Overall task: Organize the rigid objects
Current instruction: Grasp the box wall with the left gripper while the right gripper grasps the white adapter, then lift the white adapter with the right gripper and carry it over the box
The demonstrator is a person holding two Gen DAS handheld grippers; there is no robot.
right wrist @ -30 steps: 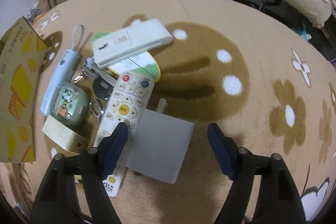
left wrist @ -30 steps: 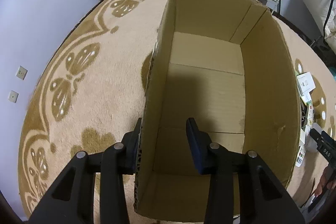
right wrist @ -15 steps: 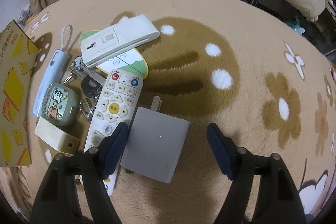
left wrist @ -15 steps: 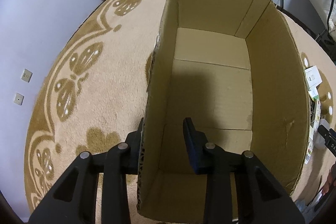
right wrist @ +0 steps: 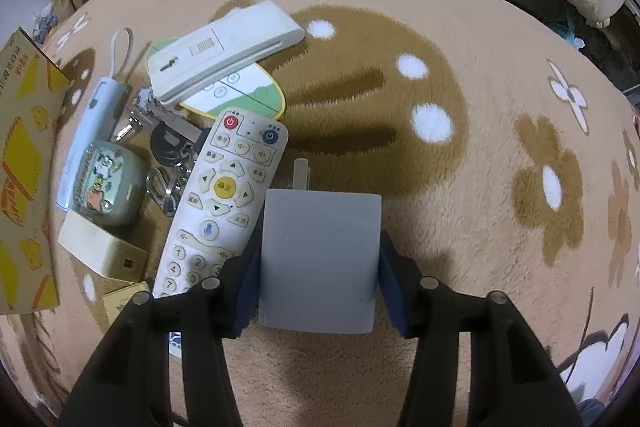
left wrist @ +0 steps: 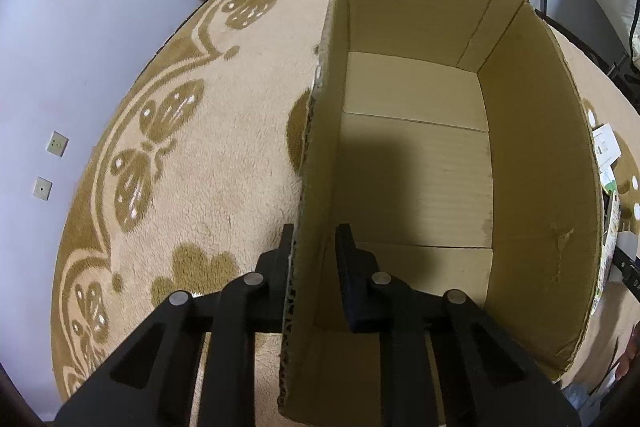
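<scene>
Straddling the near left wall of the box (left wrist: pixel 420 163), the left gripper (left wrist: pixel 314 255) has one finger outside and one inside; its jaws have just been closing and now stand narrow about the cardboard edge, the outer pad against the wall, the inner pad's contact not clear. The box stands open-topped on the rug (left wrist: pixel 208 155), nothing visible inside.

Right gripper (right wrist: pixel 318 279): jaws have just been closing and now press both blue pads on the side edges of the grey block (right wrist: pixel 320 259), which lies flat on the rug just right of the remote (right wrist: pixel 224 199). A small prong sticks out of the block's far edge.

Remote taken as landmark:
- touching the block's left edge, lying lengthwise
- to its left, a cream block (right wrist: pixel 100 251), a green case (right wrist: pixel 108 187) and a pale blue stick (right wrist: pixel 90 135)
- keys (right wrist: pixel 168 147) just beside its upper left
- beyond it, an oval card (right wrist: pixel 240 95) with a white bar (right wrist: pixel 224 55) lying across it
- far left, the box's printed outer wall.
</scene>
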